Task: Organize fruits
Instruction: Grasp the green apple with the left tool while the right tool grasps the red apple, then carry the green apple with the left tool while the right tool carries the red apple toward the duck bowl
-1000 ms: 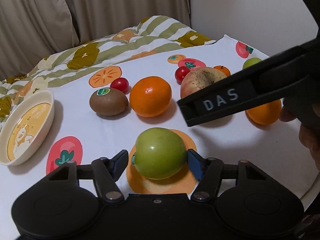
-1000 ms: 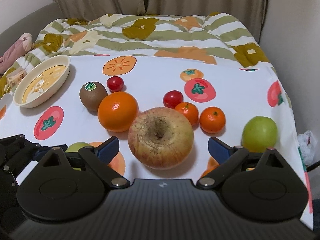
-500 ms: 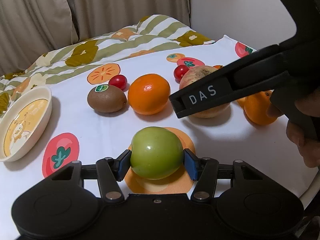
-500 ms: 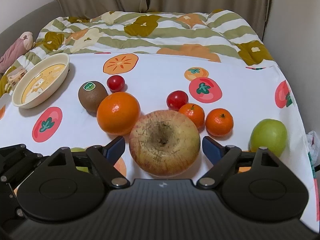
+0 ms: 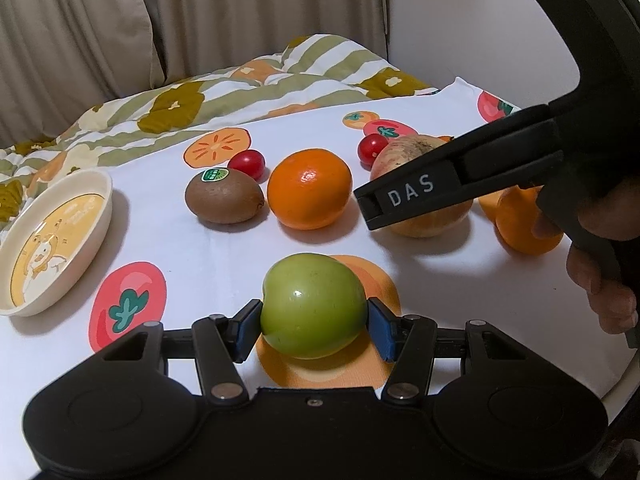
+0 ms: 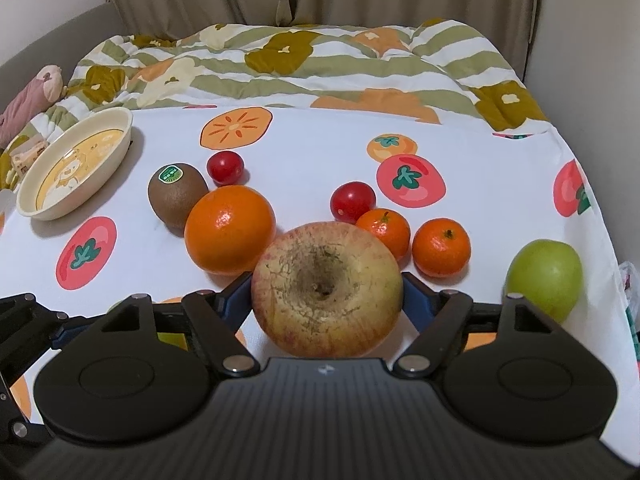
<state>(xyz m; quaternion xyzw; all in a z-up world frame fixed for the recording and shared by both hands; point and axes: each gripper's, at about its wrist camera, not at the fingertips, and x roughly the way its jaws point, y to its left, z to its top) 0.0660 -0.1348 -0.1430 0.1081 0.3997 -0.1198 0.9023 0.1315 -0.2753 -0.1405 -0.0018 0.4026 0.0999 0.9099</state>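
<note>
My left gripper [image 5: 313,322] is shut on a green apple [image 5: 313,306] over an orange print on the white cloth. My right gripper [image 6: 326,294] is shut on a large red-yellow apple [image 6: 326,288], both pads against its sides. The right gripper also shows from the side in the left wrist view, covering that apple [image 5: 424,216]. Behind lie a big orange [image 6: 230,234], a kiwi [image 6: 176,194], two cherry tomatoes [image 6: 225,167] [image 6: 352,201] and two tangerines [image 6: 386,232] [image 6: 441,247]. A second green apple [image 6: 544,276] sits at the right.
A cream oval dish [image 6: 76,162] with a cartoon print stands at the left on the fruit-print tablecloth [image 6: 480,152]. A striped floral quilt [image 6: 304,60] lies behind the table. A wall is close on the right. The cloth's right edge drops off beside the second green apple.
Both grippers have closed: the left one onto the green apple, the right one onto the large apple after moving forward around it.
</note>
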